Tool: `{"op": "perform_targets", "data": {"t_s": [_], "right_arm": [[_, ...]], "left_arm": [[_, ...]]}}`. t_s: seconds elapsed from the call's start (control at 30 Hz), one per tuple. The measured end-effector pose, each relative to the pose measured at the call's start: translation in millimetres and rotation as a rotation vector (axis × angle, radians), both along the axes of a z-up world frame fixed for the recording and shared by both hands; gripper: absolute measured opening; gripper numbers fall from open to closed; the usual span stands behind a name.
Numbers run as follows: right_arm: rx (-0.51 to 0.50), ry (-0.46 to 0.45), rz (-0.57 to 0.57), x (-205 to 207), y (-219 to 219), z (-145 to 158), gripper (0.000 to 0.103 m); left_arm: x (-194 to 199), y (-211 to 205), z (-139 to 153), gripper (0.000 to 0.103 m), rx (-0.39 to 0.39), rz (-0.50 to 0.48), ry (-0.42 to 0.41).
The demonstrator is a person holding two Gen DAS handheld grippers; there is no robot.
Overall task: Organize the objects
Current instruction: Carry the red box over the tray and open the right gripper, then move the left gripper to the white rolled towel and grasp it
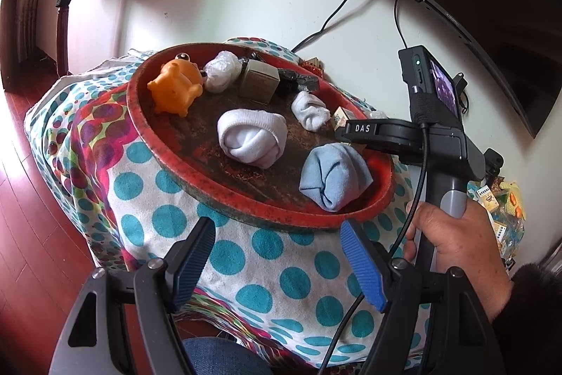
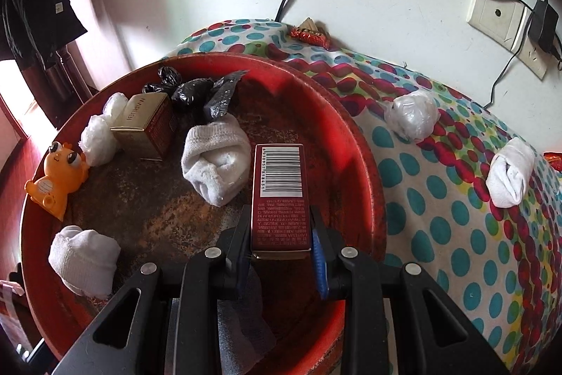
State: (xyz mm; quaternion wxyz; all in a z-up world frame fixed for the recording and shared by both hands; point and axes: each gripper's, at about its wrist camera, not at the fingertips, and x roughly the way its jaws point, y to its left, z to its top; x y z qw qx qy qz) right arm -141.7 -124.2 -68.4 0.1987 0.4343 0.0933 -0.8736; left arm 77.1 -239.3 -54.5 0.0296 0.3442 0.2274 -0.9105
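**Red carton held over the tray's right side**

Our right gripper [image 2: 281,245] is clamped on a red carton [image 2: 279,195] with a barcode on its top face; the pads press its two long sides, and the carton points forward over the floor of the round red tray [image 2: 365,164]. From the left wrist view the same gripper reaches in over the tray's right rim [image 1: 377,160], gripped by our right hand [image 1: 456,245].

Our left gripper [image 1: 277,255] stands wide, nothing between its blue pads, hanging over the dotted cloth [image 1: 224,255] just short of the tray's near rim.

Inside the tray, the far edge is crowded: an orange toy [image 1: 175,83] at the left, a white plastic bundle [image 1: 221,72], a gold box [image 1: 260,81], and crumpled black bags [image 2: 196,94] beside it. A rolled white sock [image 2: 214,164] lies just left of the carton, nearly touching it. Another white sock roll [image 1: 251,136] sits mid-tray, and a light blue rolled cloth [image 1: 333,178] rests against the near right rim. Bare tray floor shows between the toy and the central sock, and ahead of the carton towards the right wall.

Outside the tray, on the cloth to the right, a plastic-wrapped bundle [image 2: 411,120] and a rolled white sock [image 2: 511,174] lie well apart from one another, with open cloth around each. A red wrapped snack [image 2: 311,34] sits at the cloth's back edge by the wall.
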Motion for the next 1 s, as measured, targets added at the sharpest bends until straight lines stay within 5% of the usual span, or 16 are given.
{"op": "perform_targets", "data": {"t_s": [0.07, 0.1, 0.13, 0.2, 0.4, 0.7, 1.0], "right_arm": [[-0.033, -0.004, 0.014, 0.8, 1.4, 1.6, 0.030], [-0.041, 0.015, 0.017, 3.0, 2.1, 6.0, 0.046], [-0.043, 0.062, 0.012, 7.2, 4.2, 14.8, 0.079], [-0.059, 0.151, 0.000, 15.8, 12.0, 32.2, 0.103], [-0.070, 0.221, -0.174, -4.6, 80.8, 55.1, 0.103], [-0.014, 0.142, -0.522, -30.0, 240.3, 6.4, 0.103], [-0.272, 0.109, -0.583, -21.1, 294.1, -0.8, 0.103]], "left_arm": [[-0.1, 1.1, 0.5, 0.076, -0.006, -0.003, 0.002], [-0.1, 1.4, 1.1, 0.076, -0.009, -0.003, 0.005], [0.4, 1.8, 1.8, 0.076, -0.012, -0.004, 0.011], [0.8, 2.5, 2.9, 0.076, -0.017, -0.009, 0.017], [2.6, 8.2, 9.0, 0.076, -0.046, -0.028, 0.047], [8.4, 44.7, 31.6, 0.076, -0.174, -0.139, 0.183], [-70.9, 113.6, 68.6, 0.076, -0.318, -0.305, 0.206]]}}
